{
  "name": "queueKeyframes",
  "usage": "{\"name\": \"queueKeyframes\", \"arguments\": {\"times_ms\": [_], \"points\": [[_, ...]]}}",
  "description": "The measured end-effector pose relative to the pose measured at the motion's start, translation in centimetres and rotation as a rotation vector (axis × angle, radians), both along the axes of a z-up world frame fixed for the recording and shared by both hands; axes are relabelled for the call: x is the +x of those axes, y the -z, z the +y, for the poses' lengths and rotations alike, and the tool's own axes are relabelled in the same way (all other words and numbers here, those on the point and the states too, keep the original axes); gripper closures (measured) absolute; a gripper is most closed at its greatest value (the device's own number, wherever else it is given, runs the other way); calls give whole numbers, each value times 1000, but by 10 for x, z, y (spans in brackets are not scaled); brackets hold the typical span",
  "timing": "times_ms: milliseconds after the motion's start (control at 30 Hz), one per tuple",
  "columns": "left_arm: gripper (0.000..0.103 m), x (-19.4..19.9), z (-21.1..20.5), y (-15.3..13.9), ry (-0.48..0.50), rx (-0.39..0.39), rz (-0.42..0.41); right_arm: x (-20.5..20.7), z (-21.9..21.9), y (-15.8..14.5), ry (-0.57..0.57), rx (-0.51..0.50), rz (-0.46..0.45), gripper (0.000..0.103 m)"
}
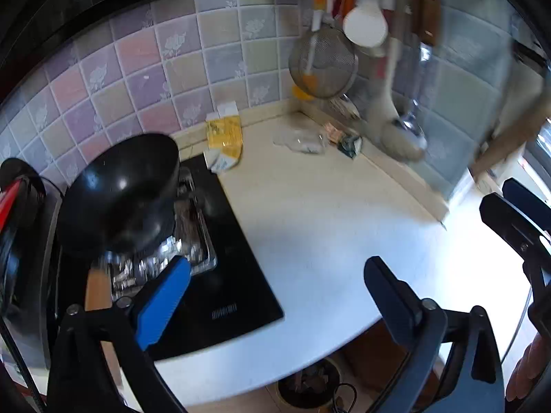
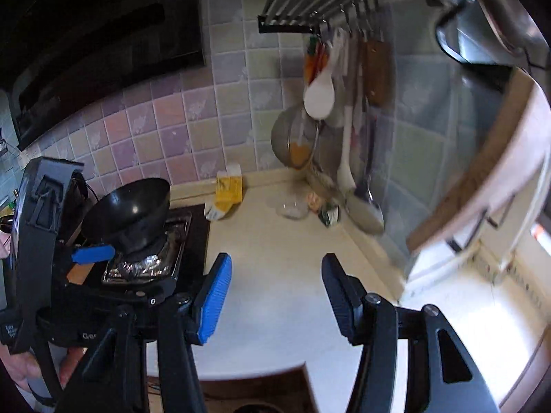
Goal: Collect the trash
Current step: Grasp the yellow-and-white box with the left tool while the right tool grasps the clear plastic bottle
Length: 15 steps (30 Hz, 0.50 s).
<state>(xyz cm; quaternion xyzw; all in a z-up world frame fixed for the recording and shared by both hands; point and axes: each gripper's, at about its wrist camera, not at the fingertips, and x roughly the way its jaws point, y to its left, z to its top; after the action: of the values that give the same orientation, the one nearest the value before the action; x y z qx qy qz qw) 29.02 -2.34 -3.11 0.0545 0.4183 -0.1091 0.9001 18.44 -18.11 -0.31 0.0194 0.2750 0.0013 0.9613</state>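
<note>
A pale worktop (image 1: 310, 213) fills the corner of a kitchen walled in pastel tiles (image 1: 144, 79), with a black glass hob (image 1: 234, 275) set into its left end. On the hob a black wok (image 1: 120, 189) sits tilted over a foil-lined tray (image 1: 193, 237). From a metal rack (image 2: 310, 3) on the right-hand wall hang a mesh strainer (image 1: 323, 65), a white spoon (image 1: 365, 24) and several other utensils, blurred in both views. The trash lies at the back of the worktop, well apart from both tongs: a yellow carton (image 1: 224, 141) rests against the rear wall just beside the hob's far corner, a crumpled clear plastic wrapper (image 1: 299, 139) lies nearer the corner, and beside it, against the right wall, sit what look like small crumpled packets (image 1: 347, 141), too blurred to name. Below the worktop's front edge a round bin (image 1: 310, 385) stands on the floor with dark scraps in it. The left tongs (image 1: 279, 296) hang above the front of the worktop with their blue-padded jaws spread wide and nothing between them. The right tongs (image 2: 275, 296) hang over the same bare stretch, jaws about half apart and likewise empty. In the right wrist view the left device shows at the left edge, above the hob.
</note>
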Motion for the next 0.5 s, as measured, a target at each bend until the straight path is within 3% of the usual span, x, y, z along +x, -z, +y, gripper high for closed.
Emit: {"name": "queueKeyframes", "arguments": {"times_ms": [267,500], "points": [[2,94,-17,-12,-68,43,21,88,-11,-9,-89,-83,6,48],[2,174,-11,19,-132,58,117,167,-1,20,-156,-140,40,48]]}}
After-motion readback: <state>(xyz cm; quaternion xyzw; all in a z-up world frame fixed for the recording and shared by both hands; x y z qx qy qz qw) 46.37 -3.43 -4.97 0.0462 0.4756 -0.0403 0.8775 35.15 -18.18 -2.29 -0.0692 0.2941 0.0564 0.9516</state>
